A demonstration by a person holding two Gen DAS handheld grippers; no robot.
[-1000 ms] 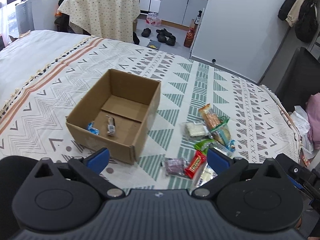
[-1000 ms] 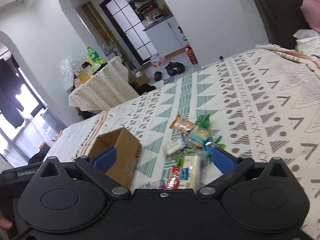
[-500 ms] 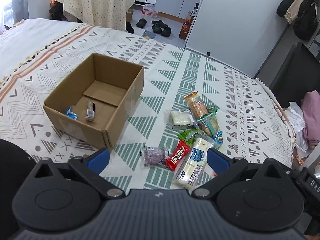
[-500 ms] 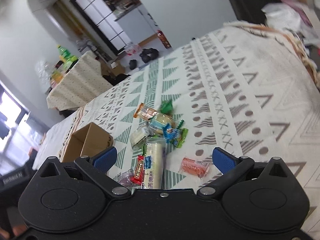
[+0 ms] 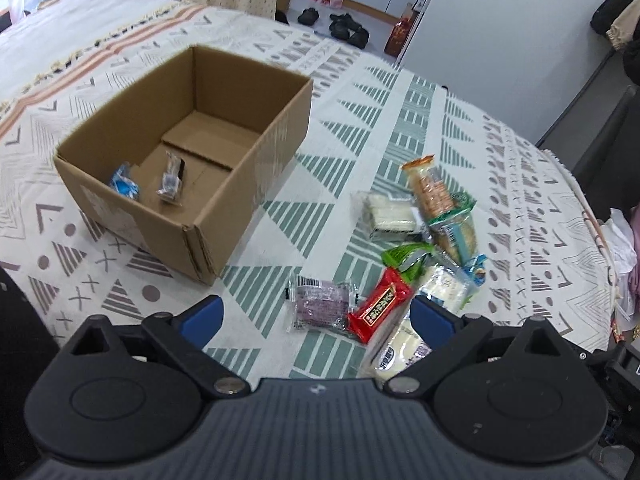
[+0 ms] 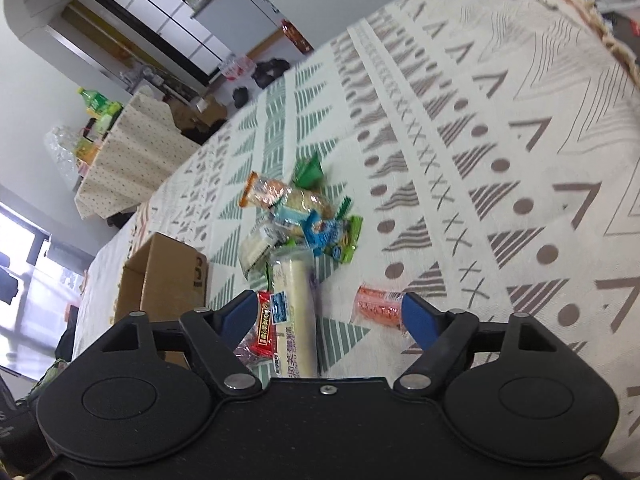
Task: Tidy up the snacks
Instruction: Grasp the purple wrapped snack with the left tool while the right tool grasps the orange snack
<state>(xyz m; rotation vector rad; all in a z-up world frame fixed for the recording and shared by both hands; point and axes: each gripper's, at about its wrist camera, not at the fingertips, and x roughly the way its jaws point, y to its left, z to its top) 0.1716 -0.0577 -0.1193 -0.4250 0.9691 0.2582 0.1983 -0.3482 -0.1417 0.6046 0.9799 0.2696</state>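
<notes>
Box: the cardboard box (image 5: 188, 148) is sitting open on the bed (image 5: 400, 120), holding two small packets.
Left: the snack pile (image 5: 420, 240) is lying beside the box, waiting.
Left claw (image 5: 316, 314): gaping wide, gripping nothing.
Right claw (image 6: 324, 318): jaws have just been closing, still apart, straddling the long white packet (image 6: 294, 312) without pressing it.
Progress: barely starting.
</notes>
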